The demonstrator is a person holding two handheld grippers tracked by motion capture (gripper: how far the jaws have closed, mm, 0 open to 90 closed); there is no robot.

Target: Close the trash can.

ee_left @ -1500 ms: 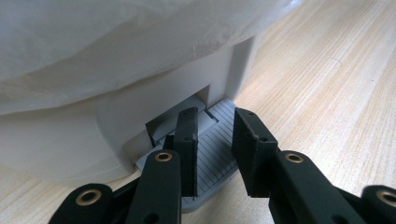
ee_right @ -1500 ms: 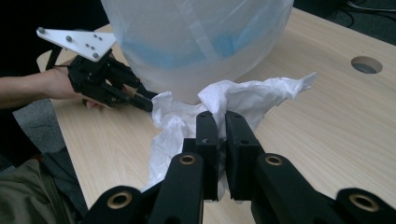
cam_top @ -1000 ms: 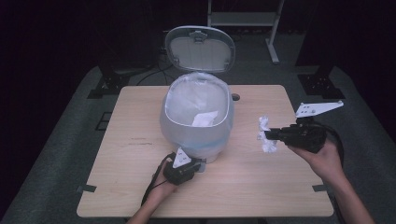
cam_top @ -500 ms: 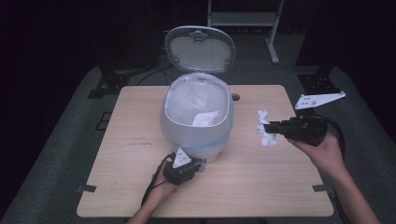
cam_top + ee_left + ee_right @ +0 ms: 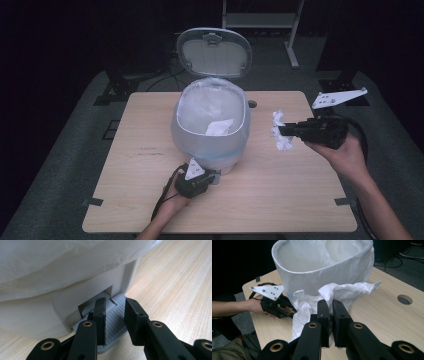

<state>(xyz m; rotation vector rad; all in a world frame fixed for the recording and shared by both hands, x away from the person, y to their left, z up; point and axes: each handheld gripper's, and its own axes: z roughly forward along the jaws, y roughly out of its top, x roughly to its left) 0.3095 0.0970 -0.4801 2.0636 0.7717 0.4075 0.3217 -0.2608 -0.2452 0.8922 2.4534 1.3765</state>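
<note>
Wooden table point(image 5: 125, 200) at frame centre: right gripper point(image 5: 284, 131) clamps crumpled white paper point(image 5: 281, 137) beside the lined bin point(image 5: 212, 125); left gripper point(image 5: 214, 176), jaws narrow, apparently presses the bin's pedal point(image 5: 117, 315).

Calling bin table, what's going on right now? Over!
Left tool shut, pressing the bin pedal. Right tool shut on crumpled paper. Lid up, way clear.

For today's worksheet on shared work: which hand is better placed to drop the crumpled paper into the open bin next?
The right. Its tongs are shut on the crumpled paper, raised beside the bin. The left tongs press the pedal at the bin's foot, with the lid up.
</note>
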